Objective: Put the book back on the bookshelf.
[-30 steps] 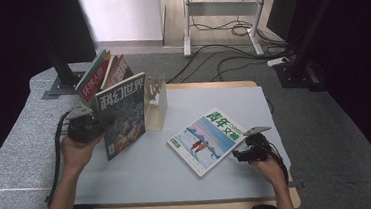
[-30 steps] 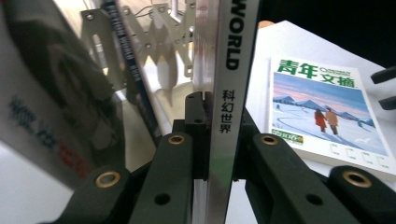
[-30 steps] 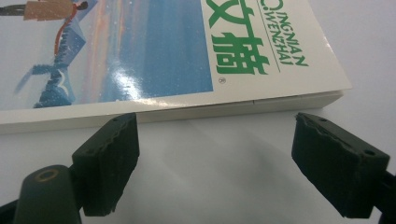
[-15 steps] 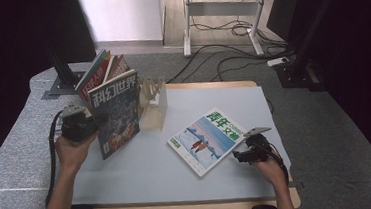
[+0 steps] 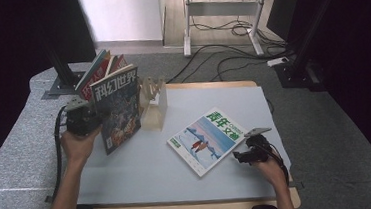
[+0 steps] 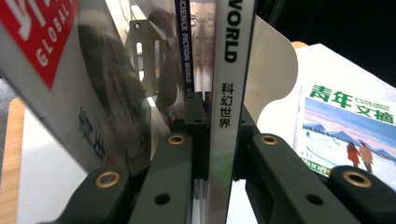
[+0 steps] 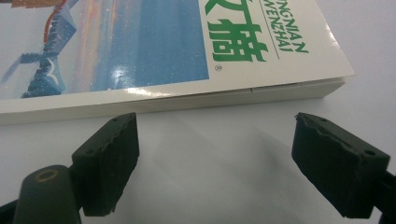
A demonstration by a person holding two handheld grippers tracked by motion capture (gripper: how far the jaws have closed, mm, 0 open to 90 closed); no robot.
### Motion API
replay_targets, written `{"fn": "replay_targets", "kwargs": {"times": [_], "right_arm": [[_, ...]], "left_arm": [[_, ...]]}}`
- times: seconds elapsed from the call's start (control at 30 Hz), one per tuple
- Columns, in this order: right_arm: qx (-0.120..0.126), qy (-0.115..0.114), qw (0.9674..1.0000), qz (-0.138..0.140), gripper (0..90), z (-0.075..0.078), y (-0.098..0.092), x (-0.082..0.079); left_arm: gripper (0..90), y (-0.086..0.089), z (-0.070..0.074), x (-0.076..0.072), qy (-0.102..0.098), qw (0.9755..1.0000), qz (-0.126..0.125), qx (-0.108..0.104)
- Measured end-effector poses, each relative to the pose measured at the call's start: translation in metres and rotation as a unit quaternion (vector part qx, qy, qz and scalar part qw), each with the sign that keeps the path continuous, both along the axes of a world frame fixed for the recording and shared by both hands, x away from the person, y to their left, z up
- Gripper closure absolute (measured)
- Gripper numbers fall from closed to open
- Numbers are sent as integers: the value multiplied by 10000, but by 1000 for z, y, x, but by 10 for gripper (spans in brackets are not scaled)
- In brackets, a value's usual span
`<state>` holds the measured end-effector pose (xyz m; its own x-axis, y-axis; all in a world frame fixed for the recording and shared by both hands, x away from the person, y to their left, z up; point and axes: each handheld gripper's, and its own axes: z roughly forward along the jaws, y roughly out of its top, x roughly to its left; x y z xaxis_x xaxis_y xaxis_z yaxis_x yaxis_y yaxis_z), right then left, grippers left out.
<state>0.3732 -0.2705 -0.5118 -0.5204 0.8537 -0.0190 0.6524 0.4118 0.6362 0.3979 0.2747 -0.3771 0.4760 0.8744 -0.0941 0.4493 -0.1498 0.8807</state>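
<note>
Now the left gripper [image 5: 85, 123], pinching the dark magazine [image 5: 118, 107] by its spine, has tilted it closer to the rack [image 5: 154, 99], probably for shelving. Right gripper [image 5: 247, 155], spread, waits beside the flat magazine [image 5: 207, 139].

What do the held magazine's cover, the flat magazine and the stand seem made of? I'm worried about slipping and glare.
The held magazine, clamped at its spine in the left hand-held gripper, looks like glossy coated paper: neighbouring covers mirror in it. The flat magazine also seems glossy, with a bright glint, over matte off-white pages. The stand looks like pale wood or board; hard to tell.
</note>
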Motion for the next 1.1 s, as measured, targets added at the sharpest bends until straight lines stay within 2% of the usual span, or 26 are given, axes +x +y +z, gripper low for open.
{"fn": "replay_targets", "kwargs": {"times": [0.5,0.67,0.8,1.1], "right_arm": [[37,40,10000,-14,150,-4,-3,-1],[27,57,10000,-1,150,-4,-3,-1],[27,62,10000,4,150,-5,-3,-1],[45,95,9999,-8,150,-8,-3,-2]], "left_arm": [[829,-20,-7,15,-220,9993,279,-112],[828,-26,-10,19,-364,9986,368,-59],[828,-28,-13,19,-501,9979,419,3],[826,-25,-21,14,-500,9979,406,-31]]}}
